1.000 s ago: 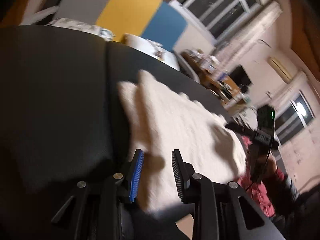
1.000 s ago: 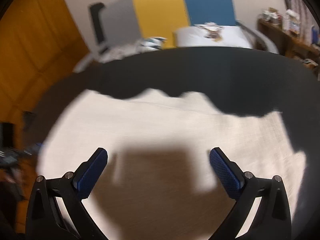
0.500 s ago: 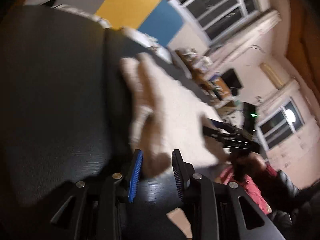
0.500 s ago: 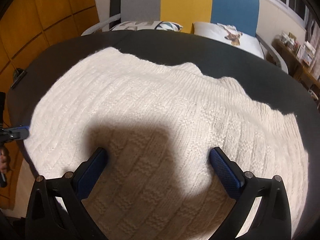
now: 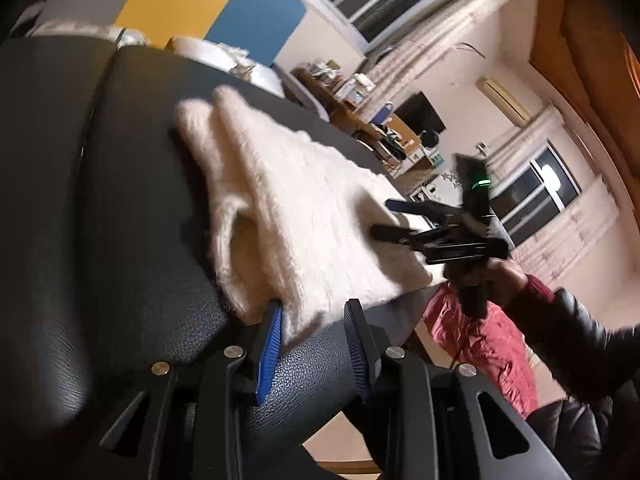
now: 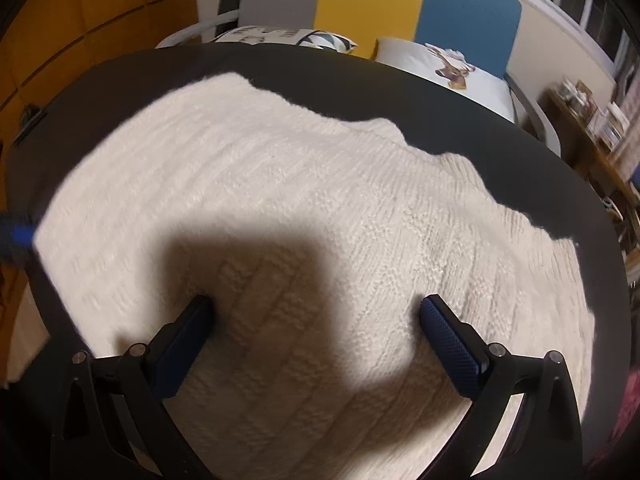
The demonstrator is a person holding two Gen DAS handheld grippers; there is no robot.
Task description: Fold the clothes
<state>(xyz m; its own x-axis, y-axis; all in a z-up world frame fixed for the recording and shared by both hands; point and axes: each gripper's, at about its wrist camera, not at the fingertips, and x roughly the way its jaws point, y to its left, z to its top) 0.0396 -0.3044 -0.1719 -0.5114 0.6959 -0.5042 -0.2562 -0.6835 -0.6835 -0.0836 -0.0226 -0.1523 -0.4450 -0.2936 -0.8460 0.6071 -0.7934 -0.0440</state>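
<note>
Cream knit: your sweater (image 6: pixel 304 216) is lying spread flat on the black padded surface (image 5: pixel 72 208), covering most of it in the right wrist view.
Hidden parts: the near hem is running out of the bottom of the right wrist view, and a dark shadow is covering the knit between your right fingers.
Folded edge: in the left wrist view the left side of the sweater (image 5: pixel 288 216) is doubling over into a loose pocket; you cannot see what is inside it.
Left gripper: your left gripper (image 5: pixel 314 316) is sitting at the near corner of the sweater with its jaws partly apart; the knit is lying between the blue pads (image 5: pixel 269 350), but they are not pinching it as far as you can tell.
Right gripper: your right gripper (image 6: pixel 316 312) is spread wide over the middle of the sweater, holding nothing; whether its tips are touching the knit is hard to tell.
Blur: the right gripper (image 5: pixel 404 220) is looking smeared in the left wrist view, with your hand (image 5: pixel 500 280) and a dark sleeve (image 5: pixel 568 328) behind it.
Containers: none are showing.
Around: two pillows (image 6: pixel 444 68) are lying beyond the far edge, before grey, yellow and blue panels (image 6: pixel 372 0); a cluttered desk (image 5: pixel 384 128) is standing to the right.
</note>
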